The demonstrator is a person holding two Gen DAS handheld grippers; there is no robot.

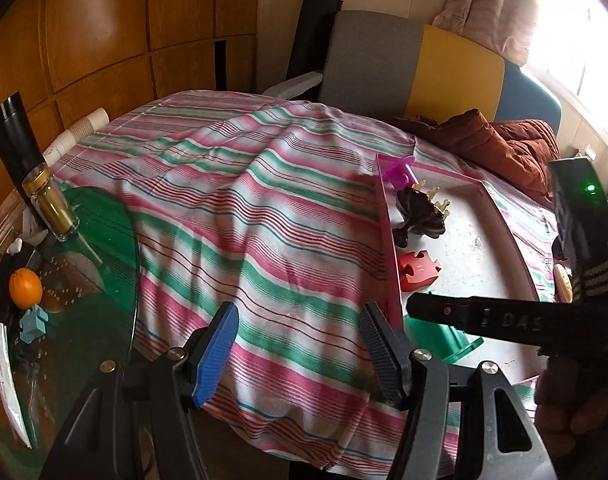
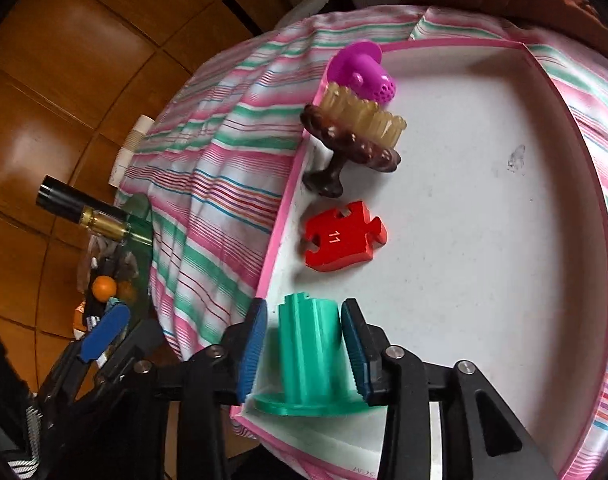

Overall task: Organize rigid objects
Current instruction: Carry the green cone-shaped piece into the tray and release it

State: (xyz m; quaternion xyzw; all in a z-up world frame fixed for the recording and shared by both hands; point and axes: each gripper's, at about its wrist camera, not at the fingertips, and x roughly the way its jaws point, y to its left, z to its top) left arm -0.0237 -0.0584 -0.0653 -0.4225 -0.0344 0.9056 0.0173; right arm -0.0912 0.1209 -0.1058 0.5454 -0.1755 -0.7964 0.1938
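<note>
Right gripper [image 2: 304, 350] straddles green flanged piece [image 2: 310, 360] at near-left corner of pink-rimmed tray [image 2: 576, 128]; pads beside it, contact unclear, so cannot tell if clamped. Left gripper [image 1: 299, 352] spread, empty over striped cloth [image 1: 223, 208]. Risks: piece tips on flange, snags tray rim, knocks red puzzle piece [image 2: 344, 240].

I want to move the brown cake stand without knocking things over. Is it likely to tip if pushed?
Probably. The cake stand has a wide top on a thin stem and small foot, and already looks tilted against the tray's pink wall. It looks like light, stiff plastic, so the candles on top may spill.
</note>
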